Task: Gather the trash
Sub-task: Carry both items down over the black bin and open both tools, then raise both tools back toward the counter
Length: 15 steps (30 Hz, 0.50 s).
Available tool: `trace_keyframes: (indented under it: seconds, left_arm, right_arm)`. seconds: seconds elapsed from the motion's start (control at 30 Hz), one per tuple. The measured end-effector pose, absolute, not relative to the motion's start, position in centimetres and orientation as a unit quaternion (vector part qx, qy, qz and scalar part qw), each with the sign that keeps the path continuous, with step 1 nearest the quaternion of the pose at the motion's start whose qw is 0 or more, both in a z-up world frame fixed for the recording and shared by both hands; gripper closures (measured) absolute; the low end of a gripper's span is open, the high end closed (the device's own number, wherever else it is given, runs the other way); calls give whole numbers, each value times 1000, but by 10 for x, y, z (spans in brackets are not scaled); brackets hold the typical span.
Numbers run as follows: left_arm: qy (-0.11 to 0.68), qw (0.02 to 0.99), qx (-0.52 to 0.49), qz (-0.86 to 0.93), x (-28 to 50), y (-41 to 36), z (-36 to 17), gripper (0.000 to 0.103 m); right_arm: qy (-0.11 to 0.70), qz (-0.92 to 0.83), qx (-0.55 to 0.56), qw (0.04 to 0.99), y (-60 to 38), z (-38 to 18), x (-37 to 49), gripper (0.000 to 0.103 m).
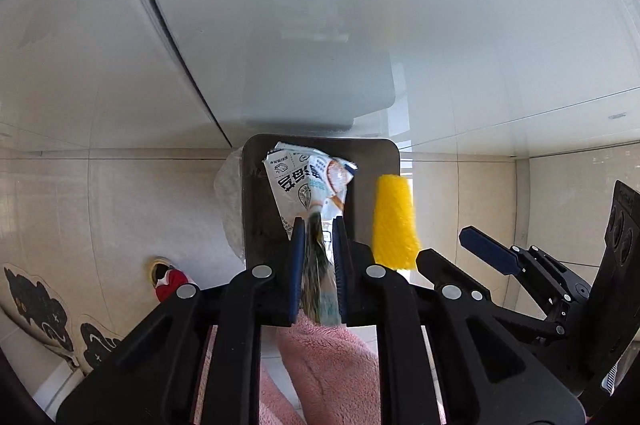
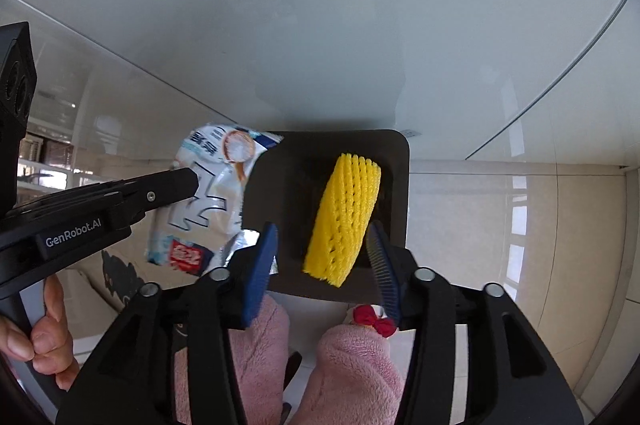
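Hanging over the dark bin (image 2: pixel 400 161) that stands on the floor against the edge of the glass table (image 2: pixel 320 25), both grippers have their trash at the drop point, so the collecting looks nearly finished for these two pieces; what remains, by my reading, is letting them fall and going back for anything else. The yellow foam net (image 2: pixel 346 217) sits above the bin's mouth, between the blue pads of the right gripper (image 2: pixel 326 257), whose jaws stand apart with a clear gap on each side of it, so it is no longer gripped and seems to be on its way into the bin. Left of it relative to the bin, the left gripper (image 1: pixel 318 245) has its jaws nearly together around the twisted tail of the white snack wrapper (image 1: pixel 304 177), which spreads out over the bin's opening; the pads appear to touch the foil, though the hold looks slack. No other trash shows on the table. Pink fleecy trousers (image 2: pixel 352 365) and a slipper (image 1: pixel 170 283) show below the bin.
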<state>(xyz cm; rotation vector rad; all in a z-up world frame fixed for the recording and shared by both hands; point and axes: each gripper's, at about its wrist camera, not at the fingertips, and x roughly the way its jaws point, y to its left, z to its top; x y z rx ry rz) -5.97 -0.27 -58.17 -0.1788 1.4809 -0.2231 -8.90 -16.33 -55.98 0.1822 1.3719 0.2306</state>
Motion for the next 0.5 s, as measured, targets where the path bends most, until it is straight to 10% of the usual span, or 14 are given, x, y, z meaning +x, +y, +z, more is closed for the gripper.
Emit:
trace_keyframes:
  seconds: [0.27, 0.5]
  left_arm:
    - [649, 749, -80, -105, -59, -4, -542, 29]
    - [610, 781, -94, -98, -65, 10, -453, 8]
  right_arm:
    - [626, 103, 58, 771, -158, -537, -92, 26]
    - [600, 90, 68, 792, -177, -463, -94, 3]
